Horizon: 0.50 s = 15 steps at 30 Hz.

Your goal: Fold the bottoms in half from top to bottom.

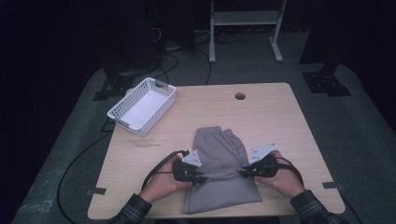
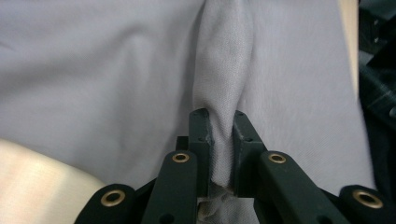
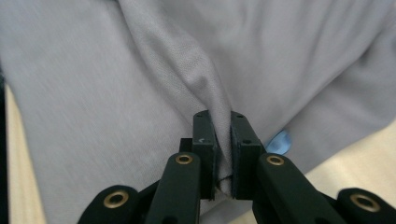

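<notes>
Shorts (image 1: 218, 168), grey and folded, lie on the table (image 1: 280, 121) near its front edge, at about 6 o'clock from the table's middle, waistband end toward 12 o'clock. The left gripper (image 1: 201, 178) bites into the cloth's left edge at about 9 o'clock of the garment, and the right gripper (image 1: 243, 171) bites into the right edge at about 3 o'clock, the two facing each other across the fabric. In the left gripper view the left gripper (image 2: 218, 126) has its jaws nearly together, pinching a raised ridge of grey cloth (image 2: 219, 70) that runs away toward 12 o'clock. In the right gripper view the right gripper (image 3: 219, 123) is likewise clamped on a fold (image 3: 187, 60) that climbs toward 11 o'clock; a small blue patch (image 3: 280, 142) peeks out at about 3 o'clock of the jaws, perhaps a label, though it is too blurred to tell. A hand (image 1: 161, 185) holds the left gripper and another hand (image 1: 286, 179) holds the right one, both in plaid sleeves at the front edge. A white basket (image 1: 142, 106) stands at the table's 10 o'clock corner, well apart from the shorts, and a round hole (image 1: 240, 96) sits near the far edge at 12 o'clock.
</notes>
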Each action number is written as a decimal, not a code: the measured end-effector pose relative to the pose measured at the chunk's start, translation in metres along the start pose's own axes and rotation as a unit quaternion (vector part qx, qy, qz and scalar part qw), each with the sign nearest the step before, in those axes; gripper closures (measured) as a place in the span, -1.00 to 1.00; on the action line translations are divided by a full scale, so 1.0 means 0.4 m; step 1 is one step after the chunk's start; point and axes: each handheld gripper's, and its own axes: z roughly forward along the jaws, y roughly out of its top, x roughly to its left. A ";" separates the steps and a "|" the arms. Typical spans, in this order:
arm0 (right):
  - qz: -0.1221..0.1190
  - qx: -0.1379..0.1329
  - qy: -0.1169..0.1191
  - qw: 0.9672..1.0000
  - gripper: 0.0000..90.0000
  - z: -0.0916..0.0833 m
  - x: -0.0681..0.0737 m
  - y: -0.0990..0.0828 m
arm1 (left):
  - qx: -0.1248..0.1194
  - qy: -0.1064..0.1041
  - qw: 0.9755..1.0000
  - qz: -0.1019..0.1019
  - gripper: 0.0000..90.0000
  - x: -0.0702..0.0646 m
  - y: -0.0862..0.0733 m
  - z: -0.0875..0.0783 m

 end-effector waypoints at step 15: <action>-0.014 -0.092 -0.034 0.995 0.83 -0.129 -0.070 0.114 | -0.087 0.056 0.995 0.001 0.79 0.085 0.116 -0.140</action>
